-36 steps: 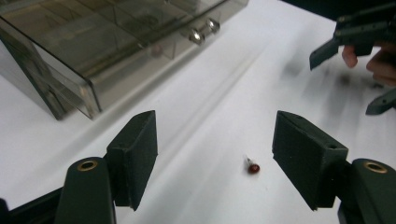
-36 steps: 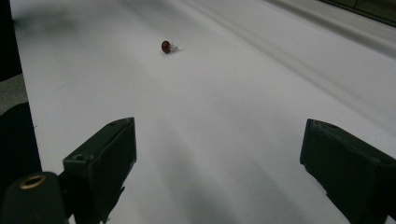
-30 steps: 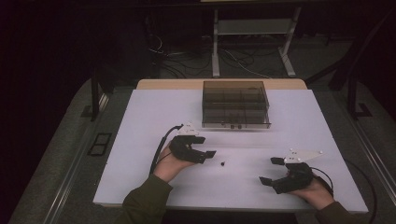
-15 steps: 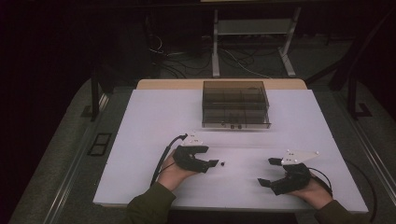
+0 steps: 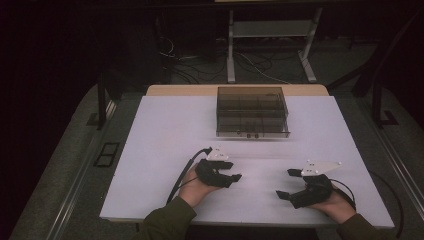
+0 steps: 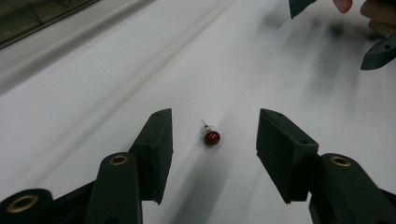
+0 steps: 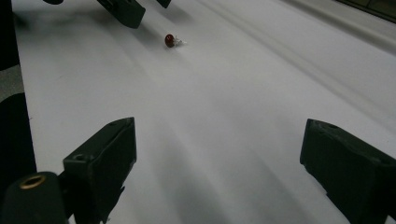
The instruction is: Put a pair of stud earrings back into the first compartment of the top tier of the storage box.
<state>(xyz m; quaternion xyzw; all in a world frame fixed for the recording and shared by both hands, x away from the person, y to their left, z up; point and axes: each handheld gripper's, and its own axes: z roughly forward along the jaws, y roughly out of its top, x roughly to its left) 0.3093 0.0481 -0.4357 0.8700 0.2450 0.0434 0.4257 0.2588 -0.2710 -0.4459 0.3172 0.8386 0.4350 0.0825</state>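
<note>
Left gripper view: bead (image 6: 211, 137) between our wide left claw (image 6: 214, 140); closing off-centre may flick it away. Right claw (image 7: 217, 163) wide, empty.

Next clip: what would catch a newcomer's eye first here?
A tiny red bead with thin wire legs lies on the white table, right between the open jaws of the left gripper. Farther back stands a dark see-through box; the right gripper waits open near the front edge.

A small red bead (image 6: 212, 137) with a thin, short metal pin lies on its side between the spread jaws of the left gripper (image 6: 214, 142), touching neither
</note>
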